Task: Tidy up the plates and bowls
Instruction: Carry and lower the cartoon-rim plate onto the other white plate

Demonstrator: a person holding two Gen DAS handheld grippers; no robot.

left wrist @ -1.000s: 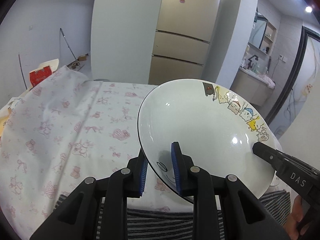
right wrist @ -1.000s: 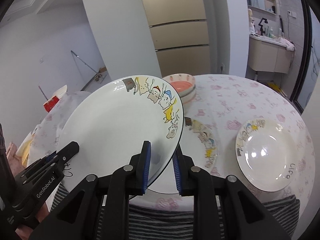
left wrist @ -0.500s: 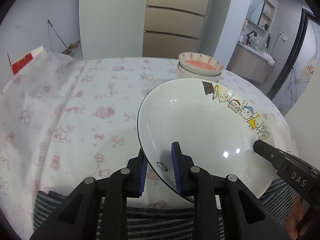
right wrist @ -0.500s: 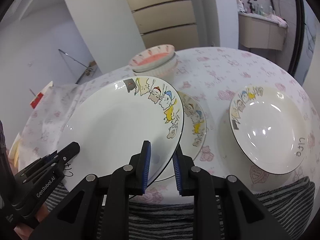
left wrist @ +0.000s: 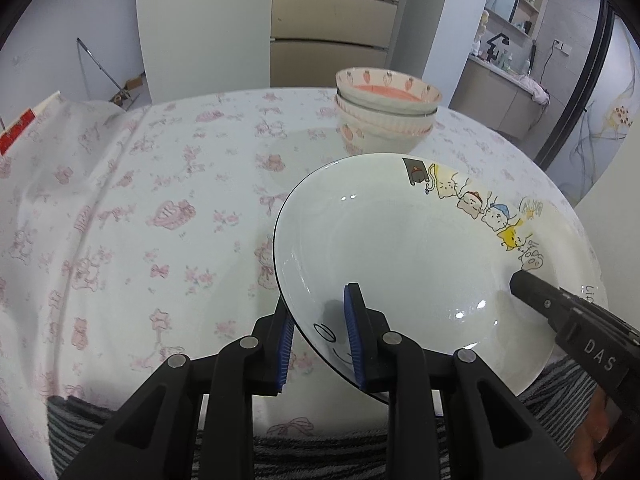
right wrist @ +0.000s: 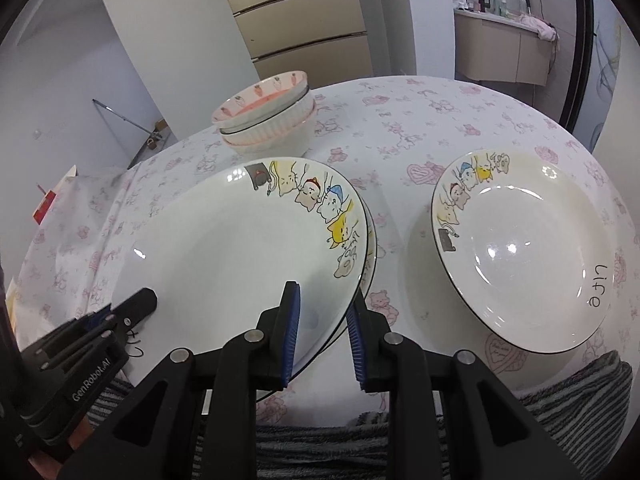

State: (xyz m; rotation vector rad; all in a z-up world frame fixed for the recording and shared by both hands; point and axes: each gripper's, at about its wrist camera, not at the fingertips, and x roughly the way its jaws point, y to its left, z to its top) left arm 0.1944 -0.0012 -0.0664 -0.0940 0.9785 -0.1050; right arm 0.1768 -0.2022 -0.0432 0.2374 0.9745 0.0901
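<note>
A white plate with cartoon cats (left wrist: 400, 248) (right wrist: 240, 248) hangs tilted just above a matching plate (right wrist: 370, 248) that lies on the table; whether the two touch I cannot tell. My left gripper (left wrist: 318, 304) is shut on the held plate's left rim, one pad above and one below. My right gripper (right wrist: 323, 296) is shut on its right rim. Each gripper shows in the other's view: the right gripper (left wrist: 532, 292) and the left gripper (right wrist: 136, 300). A third cat plate (right wrist: 528, 264) lies flat further right. A stack of pink strawberry bowls (left wrist: 384, 120) (right wrist: 272, 120) stands behind.
The round table (left wrist: 140, 220) wears a white cloth with pink prints. Grey striped fabric (right wrist: 580, 392) lies along the near edge. A red and white box (left wrist: 16, 132) sits at the far left. Behind the table stand a fridge and a washbasin counter.
Both grippers have sunk toward the table with the plate between them and tipped further down. The bowls and the other plates now show closer, and the held plate hangs low over the lower one.
</note>
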